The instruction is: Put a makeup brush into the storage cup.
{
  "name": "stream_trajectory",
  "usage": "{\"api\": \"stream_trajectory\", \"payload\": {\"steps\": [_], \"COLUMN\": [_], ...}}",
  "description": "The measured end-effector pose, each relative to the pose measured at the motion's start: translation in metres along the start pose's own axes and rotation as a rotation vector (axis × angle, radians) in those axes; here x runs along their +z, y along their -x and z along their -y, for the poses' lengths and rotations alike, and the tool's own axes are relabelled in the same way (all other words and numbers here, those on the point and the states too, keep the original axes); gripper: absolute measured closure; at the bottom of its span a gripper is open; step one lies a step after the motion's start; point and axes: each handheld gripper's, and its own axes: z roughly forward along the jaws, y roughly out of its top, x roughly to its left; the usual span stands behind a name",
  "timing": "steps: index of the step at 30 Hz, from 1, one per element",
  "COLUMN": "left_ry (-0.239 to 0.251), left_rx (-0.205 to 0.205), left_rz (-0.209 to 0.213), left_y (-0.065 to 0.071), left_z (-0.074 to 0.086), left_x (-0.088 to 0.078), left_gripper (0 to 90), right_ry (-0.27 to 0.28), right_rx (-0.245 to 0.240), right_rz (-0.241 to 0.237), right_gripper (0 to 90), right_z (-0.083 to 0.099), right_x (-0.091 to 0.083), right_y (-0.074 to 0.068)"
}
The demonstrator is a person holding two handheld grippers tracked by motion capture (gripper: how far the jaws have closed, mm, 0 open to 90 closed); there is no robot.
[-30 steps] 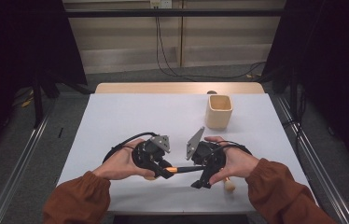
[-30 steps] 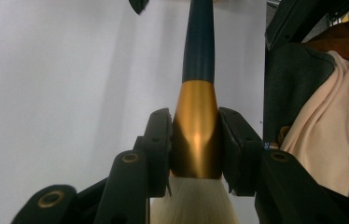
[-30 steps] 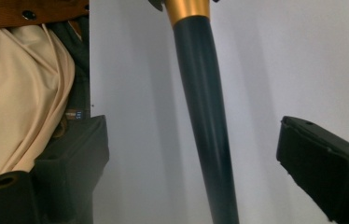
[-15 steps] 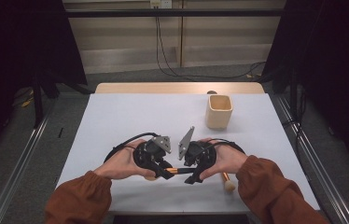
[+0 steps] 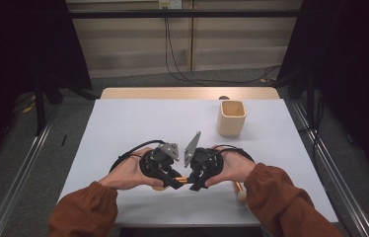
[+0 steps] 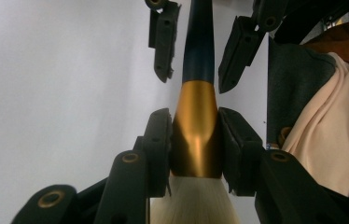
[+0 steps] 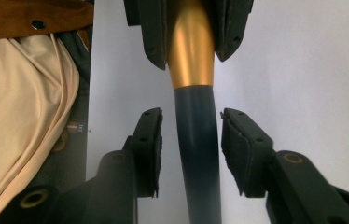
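Brush [image 6: 196, 135] clenched in left tongs [image 6: 195, 140]; right tongs [image 7: 189, 149] closing round handle, not touching.

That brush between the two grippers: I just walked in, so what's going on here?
A person holds a gripper in each hand over the white table. The left gripper is shut on the gold ferrule of a dark-handled, pale-bristled brush. The right gripper has just been closing around the dark handle, with gaps visible beside its pads. A beige cup stands apart.

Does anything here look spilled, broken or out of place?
Nothing much. The left gripper clamps the brush by its gold collar; the right gripper has just been closing around its dark handle, fingers not yet touching. The cup stands upright.
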Motion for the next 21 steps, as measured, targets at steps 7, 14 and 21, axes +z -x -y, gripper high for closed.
{"api": "stream_trajectory", "payload": {"steps": [7, 14, 21], "left_ry": [0.006, 0.013, 0.000], "left_rx": [-0.005, -0.009, -0.002], "left_rz": [0.016, 0.026, 0.031], "left_y": [-0.0021, -0.0029, -0.0047], "left_z": [0.0017, 0.0026, 0.0042], "left_x": [0.0015, 0.0028, 0.0042], "left_gripper": [66.0, 66.0, 66.0], "right_ry": [0.013, 0.017, 0.022], "right_rx": [-0.008, -0.007, -0.011], "right_rz": [-0.005, -0.015, -0.022], "right_gripper": [67.5, 69.6, 73.6], "right_z": [-0.0022, -0.0025, -0.0037], "right_x": [0.0016, 0.0034, 0.0080], "right_y": [0.0011, 0.0017, 0.0021]}}
